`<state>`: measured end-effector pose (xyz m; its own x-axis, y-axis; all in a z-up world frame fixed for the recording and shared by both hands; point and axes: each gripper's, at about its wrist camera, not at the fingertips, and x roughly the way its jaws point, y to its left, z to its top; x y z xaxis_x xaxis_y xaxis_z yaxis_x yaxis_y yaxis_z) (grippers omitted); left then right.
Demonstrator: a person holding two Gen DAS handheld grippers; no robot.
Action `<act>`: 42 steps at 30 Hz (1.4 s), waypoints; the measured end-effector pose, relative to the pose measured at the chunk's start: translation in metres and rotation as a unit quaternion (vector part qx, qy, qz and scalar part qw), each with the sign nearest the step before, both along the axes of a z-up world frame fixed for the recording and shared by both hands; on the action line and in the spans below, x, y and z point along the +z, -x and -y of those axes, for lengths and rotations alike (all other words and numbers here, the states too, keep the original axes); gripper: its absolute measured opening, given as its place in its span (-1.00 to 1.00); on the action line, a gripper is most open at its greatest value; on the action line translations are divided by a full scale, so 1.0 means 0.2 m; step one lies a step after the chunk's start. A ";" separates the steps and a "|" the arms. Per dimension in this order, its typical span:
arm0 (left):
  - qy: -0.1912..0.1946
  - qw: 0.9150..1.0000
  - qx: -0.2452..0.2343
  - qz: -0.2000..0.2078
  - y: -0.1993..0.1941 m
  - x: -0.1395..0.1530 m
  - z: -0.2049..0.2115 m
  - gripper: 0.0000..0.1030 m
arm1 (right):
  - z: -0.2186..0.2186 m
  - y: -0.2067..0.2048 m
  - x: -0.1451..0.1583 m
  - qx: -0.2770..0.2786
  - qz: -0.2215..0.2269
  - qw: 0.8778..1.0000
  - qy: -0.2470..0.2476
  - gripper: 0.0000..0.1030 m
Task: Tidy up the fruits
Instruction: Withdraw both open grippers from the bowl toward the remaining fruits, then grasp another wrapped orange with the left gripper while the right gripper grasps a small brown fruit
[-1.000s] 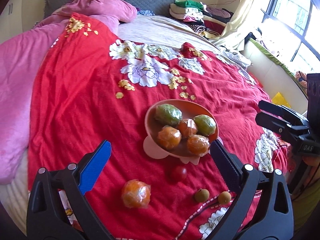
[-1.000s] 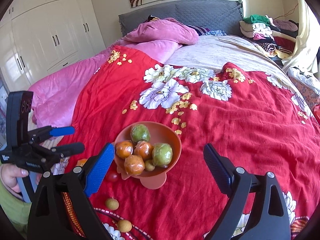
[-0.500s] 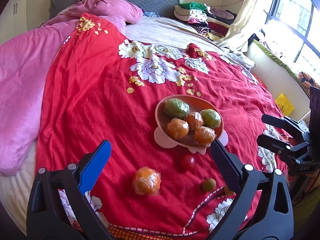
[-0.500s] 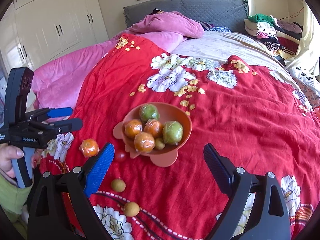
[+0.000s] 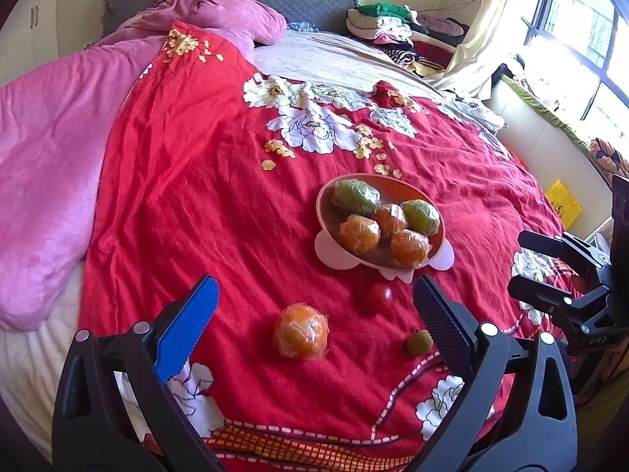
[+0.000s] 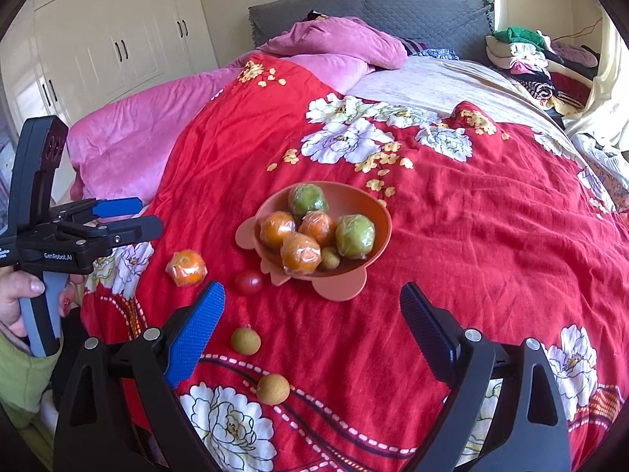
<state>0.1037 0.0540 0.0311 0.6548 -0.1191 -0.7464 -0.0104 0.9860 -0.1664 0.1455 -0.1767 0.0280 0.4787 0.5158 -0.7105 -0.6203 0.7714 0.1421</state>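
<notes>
An orange bowl (image 5: 393, 188) (image 6: 373, 204) on the red bedspread holds several wrapped oranges and green fruits. Loose in front of it lie a wrapped orange (image 5: 301, 330) (image 6: 186, 268), a red tomato (image 5: 378, 297) (image 6: 248, 281) and two small brown longans (image 6: 245, 340) (image 6: 273, 389); the left wrist view shows one longan (image 5: 419, 342). My left gripper (image 5: 314, 303) is open and empty just short of the loose orange. My right gripper (image 6: 312, 306) is open and empty before the bowl. Each gripper also shows in the other's view, the right (image 5: 528, 265) and the left (image 6: 133, 218).
The red floral bedspread (image 5: 220, 181) covers the bed. A pink quilt (image 5: 47, 149) lies at left, a folded clothes pile (image 6: 538, 59) at the back right. White wardrobes (image 6: 110, 47) stand at left, a window (image 5: 582, 39) at right.
Both grippers have pulled back toward the bed's near edge. The bowl and loose fruits now sit farther ahead. Both stay open and empty.
</notes>
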 end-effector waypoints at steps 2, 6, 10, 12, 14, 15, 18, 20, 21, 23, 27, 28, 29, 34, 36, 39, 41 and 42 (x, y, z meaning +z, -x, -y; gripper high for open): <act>-0.001 1.000 0.000 -0.001 0.01 0.00 0.00 0.81 | -0.01 0.01 -0.01 0.002 -0.001 1.000 0.001 0.76; -0.005 1.000 -0.001 -0.003 0.03 -0.01 0.00 0.81 | -0.02 0.04 -0.02 0.007 -0.002 1.000 0.005 0.75; -0.008 1.000 -0.002 -0.005 0.05 -0.02 0.01 0.81 | -0.03 0.06 -0.03 0.012 -0.003 1.000 0.009 0.75; -0.008 1.000 -0.002 -0.007 0.06 -0.02 0.01 0.81 | -0.03 0.07 -0.03 0.012 -0.004 1.000 0.010 0.75; -0.009 1.000 -0.002 -0.008 0.07 -0.02 0.01 0.81 | -0.03 0.08 -0.04 0.015 -0.005 1.000 0.010 0.75; -0.010 1.000 -0.003 -0.008 0.07 -0.03 0.01 0.81 | -0.03 0.08 -0.04 0.016 -0.005 1.000 0.011 0.75; -0.012 1.000 -0.005 -0.011 0.08 -0.03 0.02 0.81 | -0.04 0.10 -0.05 0.020 -0.007 1.000 0.014 0.75; -0.013 1.000 -0.006 -0.013 0.09 -0.04 0.02 0.81 | -0.04 0.11 -0.06 0.022 -0.008 1.000 0.016 0.75; -0.013 1.000 -0.007 -0.013 0.09 -0.04 0.02 0.81 | -0.04 0.12 -0.06 0.023 -0.009 1.000 0.016 0.75; -0.014 1.000 -0.008 -0.016 0.10 -0.05 0.02 0.81 | -0.05 0.13 -0.08 0.026 -0.011 0.999 0.019 0.75; -0.017 1.000 -0.010 -0.022 0.11 -0.08 0.03 0.81 | -0.08 0.15 -0.10 0.035 -0.016 0.999 0.027 0.76; -0.017 1.000 -0.010 -0.023 0.12 -0.08 0.03 0.81 | -0.09 0.16 -0.11 0.038 -0.016 0.999 0.029 0.76; -0.018 0.999 -0.011 -0.025 0.12 -0.09 0.04 0.81 | -0.09 0.16 -0.11 0.040 -0.016 0.999 0.030 0.76; -0.023 0.999 -0.010 -0.031 0.13 -0.11 0.04 0.81 | -0.13 0.18 -0.14 0.049 -0.020 0.998 0.038 0.75; -0.023 0.999 -0.010 -0.033 0.14 -0.12 0.03 0.81 | -0.14 0.19 -0.15 0.053 -0.019 0.998 0.042 0.75; -0.022 0.999 -0.008 -0.036 0.14 -0.14 0.02 0.81 | -0.16 0.20 -0.17 0.059 -0.021 0.997 0.047 0.75; -0.023 0.999 -0.007 -0.040 0.14 -0.15 0.02 0.81 | -0.17 0.20 -0.19 0.062 -0.023 0.997 0.051 0.75; -0.023 0.999 -0.007 -0.041 0.14 -0.16 0.02 0.81 | -0.18 0.20 -0.19 0.063 -0.024 0.996 0.052 0.75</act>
<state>0.0759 0.0499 -0.0005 0.5889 -0.0920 -0.8029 -0.0078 0.9928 -0.1195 0.1056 -0.1415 -0.0105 0.3797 0.4914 -0.7838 -0.7071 0.7005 0.0966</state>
